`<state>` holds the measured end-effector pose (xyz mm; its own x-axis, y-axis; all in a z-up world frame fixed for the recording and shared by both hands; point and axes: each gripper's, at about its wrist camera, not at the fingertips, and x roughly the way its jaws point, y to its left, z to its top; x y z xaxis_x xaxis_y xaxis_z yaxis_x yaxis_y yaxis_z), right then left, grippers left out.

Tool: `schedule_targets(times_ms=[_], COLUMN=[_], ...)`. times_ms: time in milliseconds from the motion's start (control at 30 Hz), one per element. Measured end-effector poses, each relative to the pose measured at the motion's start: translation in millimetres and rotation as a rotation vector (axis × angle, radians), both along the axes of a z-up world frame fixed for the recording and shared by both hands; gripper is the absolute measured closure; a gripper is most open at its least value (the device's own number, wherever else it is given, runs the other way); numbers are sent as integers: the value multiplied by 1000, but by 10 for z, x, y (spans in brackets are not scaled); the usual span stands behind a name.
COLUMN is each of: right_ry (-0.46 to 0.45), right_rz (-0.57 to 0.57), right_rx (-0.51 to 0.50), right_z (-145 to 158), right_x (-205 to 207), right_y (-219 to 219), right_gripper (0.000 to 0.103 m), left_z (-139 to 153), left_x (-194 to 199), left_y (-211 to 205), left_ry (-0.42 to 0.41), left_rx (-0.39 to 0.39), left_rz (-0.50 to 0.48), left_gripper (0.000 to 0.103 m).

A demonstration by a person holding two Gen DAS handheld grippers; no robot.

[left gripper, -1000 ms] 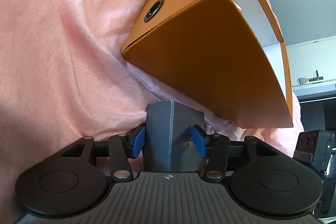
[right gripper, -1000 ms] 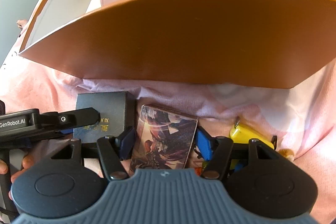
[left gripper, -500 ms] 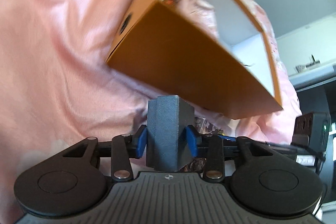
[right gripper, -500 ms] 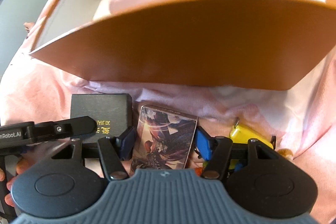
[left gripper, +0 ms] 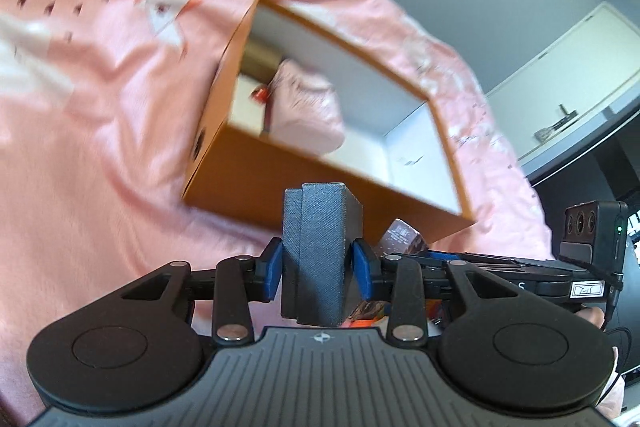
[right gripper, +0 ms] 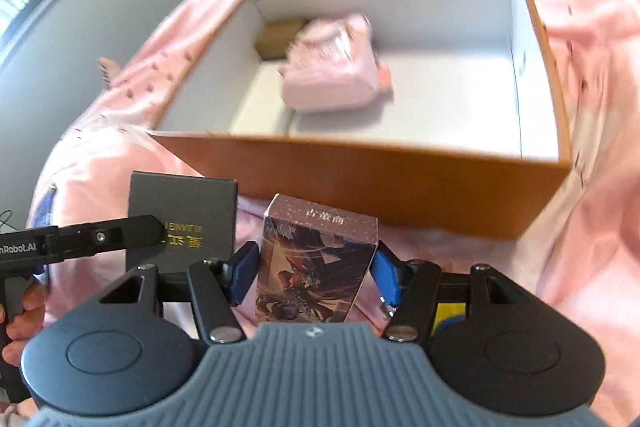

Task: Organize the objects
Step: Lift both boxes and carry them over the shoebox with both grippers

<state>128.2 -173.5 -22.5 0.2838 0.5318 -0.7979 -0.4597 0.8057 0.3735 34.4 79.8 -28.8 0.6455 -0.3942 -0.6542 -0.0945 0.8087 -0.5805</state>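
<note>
Between the blue pads of the left gripper [left gripper: 319, 269], clamped upright, stands a grey textured box [left gripper: 318, 259], its lower end hidden behind the gripper body. Likewise the right gripper [right gripper: 316, 277] clamps an illustrated card box [right gripper: 316, 267]. Beyond both, on pink bedding [right gripper: 592, 247], lies a motion-blurred orange carton [right gripper: 400, 183] holding a pink bag [right gripper: 336, 83] and a partly hidden brown box [right gripper: 280, 37].

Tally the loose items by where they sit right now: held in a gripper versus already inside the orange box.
Held in a gripper: 2, the dark grey box in the left gripper and the illustrated card box in the right gripper.
Inside the orange box: 2 visible, the pink pouch and the small tan box.
Total: 4
</note>
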Motion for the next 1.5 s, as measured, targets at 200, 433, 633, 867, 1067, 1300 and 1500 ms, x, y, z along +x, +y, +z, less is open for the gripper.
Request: schedule_targets(times_ms=[200, 433, 633, 867, 1067, 1300, 1500], right_ry=[-104, -206, -260, -213, -166, -163, -152], right_rz=[20, -57, -154, -204, -197, -108, -56], right_rx=[51, 123, 69, -41, -76, -153, -205], right_z=[385, 826, 887, 560, 316, 163, 70], right_x=[-54, 69, 329, 641, 766, 813, 842], right_y=[-3, -197, -264, -229, -174, 36, 169], right_gripper=[41, 41, 41, 41, 41, 41, 41], left_z=[320, 635, 665, 276, -68, -246, -378], left_x=[90, 399, 776, 1204, 1365, 1434, 1478], left_y=[-39, -133, -255, -272, -269, -293, -268], left_ry=[-109, -213, -244, -129, 6, 104, 180], left_rx=[30, 95, 135, 76, 36, 109, 136], left_rz=[-14, -19, -44, -84, -107, -151, -138], left_gripper=[61, 62, 61, 61, 62, 61, 61])
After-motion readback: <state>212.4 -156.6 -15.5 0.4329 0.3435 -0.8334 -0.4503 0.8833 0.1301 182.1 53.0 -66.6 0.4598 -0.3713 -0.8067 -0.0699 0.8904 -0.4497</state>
